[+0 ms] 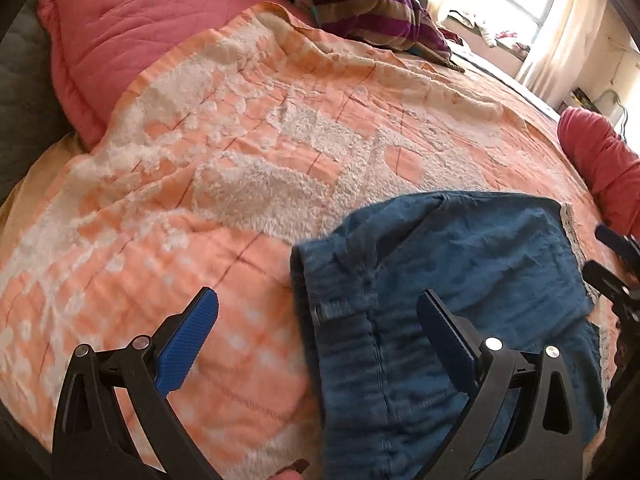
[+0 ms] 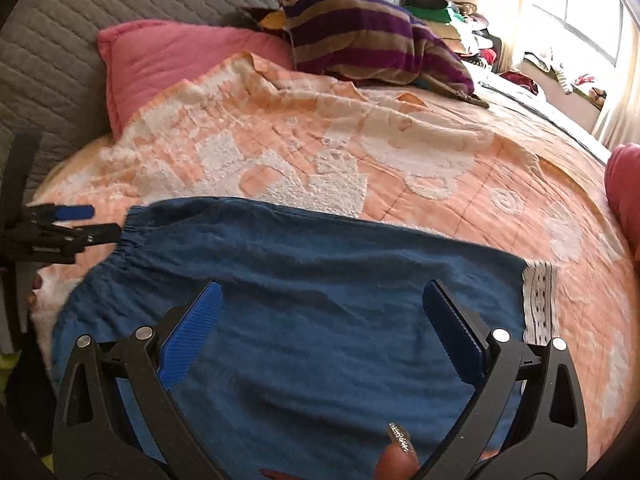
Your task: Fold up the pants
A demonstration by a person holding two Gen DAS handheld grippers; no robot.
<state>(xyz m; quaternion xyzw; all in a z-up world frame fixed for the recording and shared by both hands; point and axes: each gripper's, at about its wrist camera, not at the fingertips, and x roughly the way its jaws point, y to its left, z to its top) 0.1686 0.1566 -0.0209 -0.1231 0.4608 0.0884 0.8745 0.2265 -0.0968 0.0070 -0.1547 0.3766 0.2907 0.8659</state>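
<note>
We are holding both tongs, left tongs (image 1: 318, 306) and right tongs (image 2: 322, 300), spread wide over the blue pants (image 2: 304, 280), which are lying folded on the bed (image 2: 500, 184); neither is gripping cloth.

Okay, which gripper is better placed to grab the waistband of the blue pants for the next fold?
Left, probably. The left gripper hangs open right at the elastic waistband of the blue pants, while the right gripper, also open, hovers over mid-fabric nearer the lace hem.
</note>
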